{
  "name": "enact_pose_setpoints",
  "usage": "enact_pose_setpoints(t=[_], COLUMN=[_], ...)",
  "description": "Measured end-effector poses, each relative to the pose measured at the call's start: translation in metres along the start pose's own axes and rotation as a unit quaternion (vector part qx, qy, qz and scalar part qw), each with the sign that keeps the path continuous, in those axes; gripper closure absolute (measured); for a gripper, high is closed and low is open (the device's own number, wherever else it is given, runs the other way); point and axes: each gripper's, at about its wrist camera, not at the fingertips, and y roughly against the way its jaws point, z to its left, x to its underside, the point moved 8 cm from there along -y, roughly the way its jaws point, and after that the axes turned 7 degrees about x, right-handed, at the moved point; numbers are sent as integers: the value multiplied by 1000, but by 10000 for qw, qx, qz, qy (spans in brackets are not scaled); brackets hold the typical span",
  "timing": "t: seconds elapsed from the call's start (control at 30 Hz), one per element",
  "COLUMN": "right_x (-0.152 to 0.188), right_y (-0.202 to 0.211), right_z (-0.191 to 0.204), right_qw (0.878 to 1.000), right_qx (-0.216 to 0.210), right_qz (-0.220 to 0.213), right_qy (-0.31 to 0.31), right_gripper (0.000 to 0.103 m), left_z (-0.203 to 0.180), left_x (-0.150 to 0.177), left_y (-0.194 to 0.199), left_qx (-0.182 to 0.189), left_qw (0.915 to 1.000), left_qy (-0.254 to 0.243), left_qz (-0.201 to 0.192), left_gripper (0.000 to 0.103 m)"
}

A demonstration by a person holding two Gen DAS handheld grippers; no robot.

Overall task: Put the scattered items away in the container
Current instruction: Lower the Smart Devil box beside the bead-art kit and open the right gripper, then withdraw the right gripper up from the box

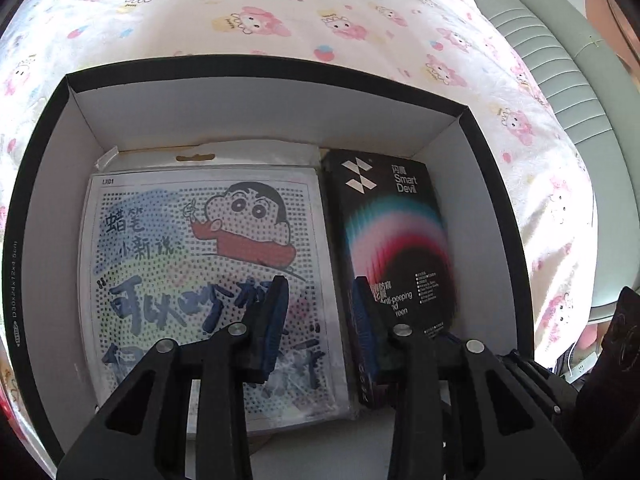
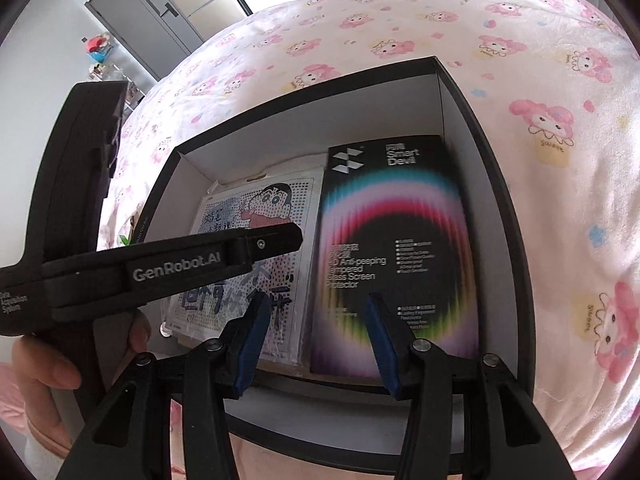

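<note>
- The bedsheet (image 1: 320, 12), white with pink cartoon figures, spreads under everything I see from both wrist cameras.
- The container (image 1: 276, 120), a black box with white inner walls, rests open on that sheet; in the right wrist view its far right corner (image 2: 436, 64) sits high in the picture.
- A cartoon packet (image 1: 200, 264), a flat dotted print in a clear sleeve, lies flat on the box floor along the left side.
- A screen protector box (image 1: 396, 236), black with a rainbow arc, lies inside the container just beside the packet, on its right; both items look blurred at the edges.
- My left gripper (image 1: 320, 312) points steeply down into the box, its blue pads parted with nothing between them, one finger over the packet and the other over the left edge of the black box. I cannot tell whether they touch.
- My right gripper (image 2: 316, 336) tilts down over the near rim, jaws spread wide and empty, framing the lower left of the screen protector box (image 2: 396, 248).
- From the right wrist view, the left gripper's body crosses the picture sideways above the packet (image 2: 256, 240).
- A hand (image 2: 44, 364) wraps that gripper's handle at lower left.
</note>
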Motion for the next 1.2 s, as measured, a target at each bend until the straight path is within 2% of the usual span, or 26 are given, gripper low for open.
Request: enact_pose_setpoints(t=[0.1, 0.2, 0.33, 0.4, 0.57, 0.67, 0.8, 0.9, 1.0, 1.2], right_x=[-2, 3, 4, 0, -25, -49, -85, -100, -110, -121], right_y=[-5, -6, -10, -12, 2, 3, -20, -47, -65, -89], right_z=[0, 2, 4, 6, 1, -7, -12, -12, -15, -26], right_qw=[9996, 9979, 9983, 9977, 9993, 9988, 9963, 9932, 9902, 9884], right_qx=[-204, -536, -384, -464, -124, -125, 480, 615, 946, 1133], right_qz=[179, 336, 429, 488, 280, 428, 637, 955, 996, 1007], right_qy=[-73, -127, -72, -101, 233, 207, 317, 248, 267, -1], right_gripper=[58, 58, 58, 58, 58, 58, 58, 58, 58, 58], left_z=[12, 21, 32, 36, 44, 42, 41, 56, 67, 71], left_x=[8, 19, 30, 30, 6, -15, -35, -47, -58, -72], left_y=[11, 23, 31, 33, 33, 25, 13, 9, 4, -11], left_qx=[83, 91, -90, -118, -238, -209, -539, -836, -860, -720], left_qw=[9998, 9999, 9999, 9998, 9994, 9989, 9973, 9945, 9936, 9945], left_qy=[181, 137, 99, 131, 216, 370, 436, 598, 707, 746], left_qz=[30, 24, 49, 43, -122, -197, -256, -221, -179, -112], left_gripper=[71, 70, 69, 68, 68, 68, 68, 68, 68, 68])
